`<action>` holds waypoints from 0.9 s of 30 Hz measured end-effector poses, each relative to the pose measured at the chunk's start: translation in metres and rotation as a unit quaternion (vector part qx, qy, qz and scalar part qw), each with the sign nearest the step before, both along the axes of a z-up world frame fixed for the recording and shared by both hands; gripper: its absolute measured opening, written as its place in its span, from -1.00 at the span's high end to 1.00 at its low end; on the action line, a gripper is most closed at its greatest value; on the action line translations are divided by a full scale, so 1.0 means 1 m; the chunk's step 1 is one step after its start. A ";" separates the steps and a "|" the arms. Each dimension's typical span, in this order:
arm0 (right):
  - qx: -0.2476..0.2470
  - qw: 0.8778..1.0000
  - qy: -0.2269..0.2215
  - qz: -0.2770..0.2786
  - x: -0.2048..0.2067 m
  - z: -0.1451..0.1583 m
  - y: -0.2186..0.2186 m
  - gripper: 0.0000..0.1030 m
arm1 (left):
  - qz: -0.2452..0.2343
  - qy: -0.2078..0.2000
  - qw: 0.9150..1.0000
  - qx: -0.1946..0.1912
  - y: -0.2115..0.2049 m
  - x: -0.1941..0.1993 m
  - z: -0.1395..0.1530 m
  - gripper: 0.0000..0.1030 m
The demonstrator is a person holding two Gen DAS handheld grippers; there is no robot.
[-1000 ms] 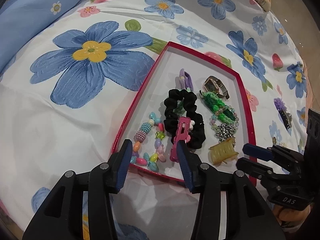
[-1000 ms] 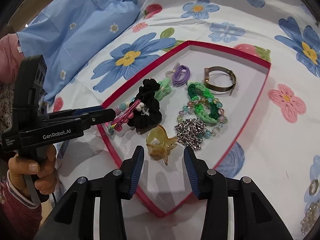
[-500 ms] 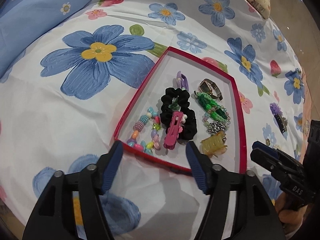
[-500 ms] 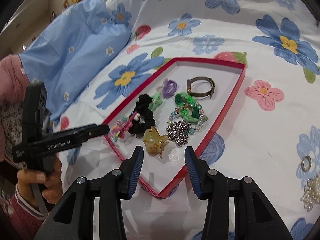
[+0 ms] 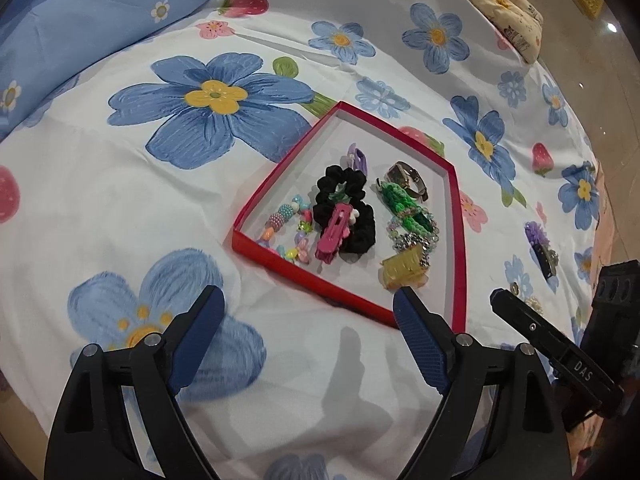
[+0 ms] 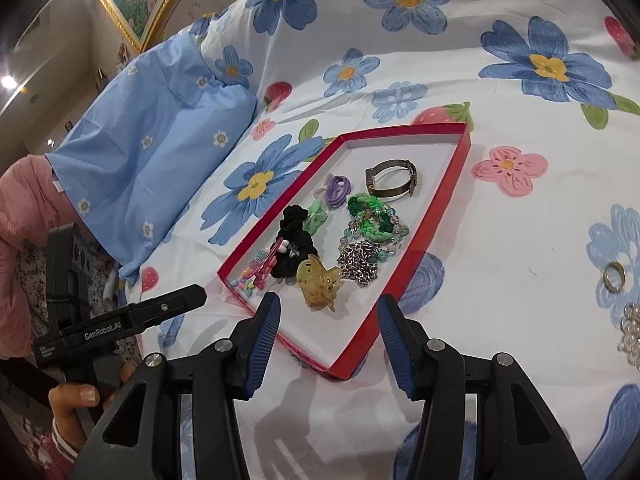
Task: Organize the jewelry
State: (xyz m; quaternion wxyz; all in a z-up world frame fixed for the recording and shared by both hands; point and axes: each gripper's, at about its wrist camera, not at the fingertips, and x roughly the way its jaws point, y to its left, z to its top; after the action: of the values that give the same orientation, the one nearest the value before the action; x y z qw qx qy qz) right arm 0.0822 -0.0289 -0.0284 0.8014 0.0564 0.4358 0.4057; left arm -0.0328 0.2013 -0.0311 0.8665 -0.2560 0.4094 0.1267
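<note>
While both grippers hang over the bed, the left gripper and right gripper have their fingers apart, holding nothing. At centre frame, the red tray holds a pink clip across a black scrunchie. Bare sheet surrounds its rim; a ring lies at right.

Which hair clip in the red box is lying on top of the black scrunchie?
The pink hair clip lies across the black scrunchie. The yellow claw clip sits alone on the red box floor.
</note>
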 end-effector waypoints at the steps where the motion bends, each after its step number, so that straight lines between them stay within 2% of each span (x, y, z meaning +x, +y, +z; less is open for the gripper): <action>1: 0.004 1.000 0.001 -0.002 -0.001 0.000 -0.002 -0.04 | 0.000 0.000 1.000 0.001 -0.001 -0.002 0.000 -0.71; 6: 0.012 1.000 0.000 -0.008 -0.009 0.000 -0.010 -0.14 | -0.003 -0.004 1.000 0.005 -0.011 -0.012 0.002 -0.71; 10: 0.022 1.000 -0.007 -0.015 -0.014 0.003 -0.017 -0.39 | 0.003 -0.003 1.000 0.015 -0.019 -0.020 0.004 -0.71; 14: 0.023 0.999 -0.035 -0.019 -0.023 0.010 -0.025 -0.53 | 0.011 -0.020 0.999 0.042 -0.027 -0.032 0.011 -0.72; 20: 0.036 0.995 -0.090 -0.026 -0.035 0.027 -0.034 -0.54 | 0.005 -0.052 0.996 0.078 -0.040 -0.044 0.031 -0.73; 22: 0.039 0.992 -0.121 -0.027 -0.040 0.039 -0.034 -0.60 | 0.002 -0.065 0.993 0.100 -0.045 -0.045 0.044 -0.92; 23: 0.035 0.990 -0.135 -0.026 -0.042 0.046 -0.034 -0.67 | 0.004 -0.070 0.990 0.126 -0.050 -0.045 0.052 -0.97; 27: 0.025 0.981 -0.191 -0.020 -0.048 0.075 -0.030 -0.94 | 0.007 -0.079 0.979 0.190 -0.058 -0.042 0.067 -1.00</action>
State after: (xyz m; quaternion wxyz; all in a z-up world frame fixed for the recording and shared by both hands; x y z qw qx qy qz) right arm 0.0346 -0.0592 0.0469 0.8764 0.0069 0.2627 0.4036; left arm -0.0750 0.1432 0.0362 0.9281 -0.0988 0.3059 0.1879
